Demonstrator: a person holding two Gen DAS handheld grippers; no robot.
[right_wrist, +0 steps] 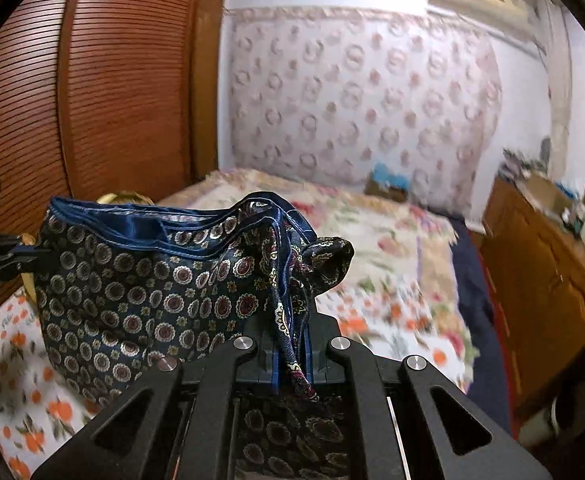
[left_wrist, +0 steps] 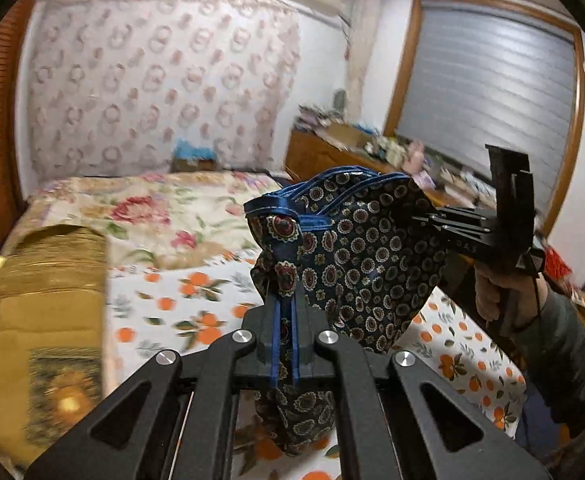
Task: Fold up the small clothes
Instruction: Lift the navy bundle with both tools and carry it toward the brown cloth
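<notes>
A small dark blue garment [left_wrist: 364, 256] with a round medallion print and shiny blue trim hangs in the air above the bed, stretched between both grippers. My left gripper [left_wrist: 286, 304] is shut on one end of its trimmed edge. My right gripper [right_wrist: 292, 320] is shut on the other end, with cloth bunched between the fingers. The garment also shows in the right wrist view [right_wrist: 144, 280]. In the left wrist view the right gripper [left_wrist: 432, 216] grips the cloth from the right, held by a hand. The left gripper [right_wrist: 32, 256] shows at the left edge of the right wrist view.
The bed below has an orange-print sheet [left_wrist: 196, 300] and a floral quilt [left_wrist: 152, 208] further back. A yellow-brown folded blanket [left_wrist: 40, 312] lies at the left. A wooden cabinet [right_wrist: 540, 280] with clutter stands right of the bed. A wooden wardrobe [right_wrist: 92, 92] stands at the left.
</notes>
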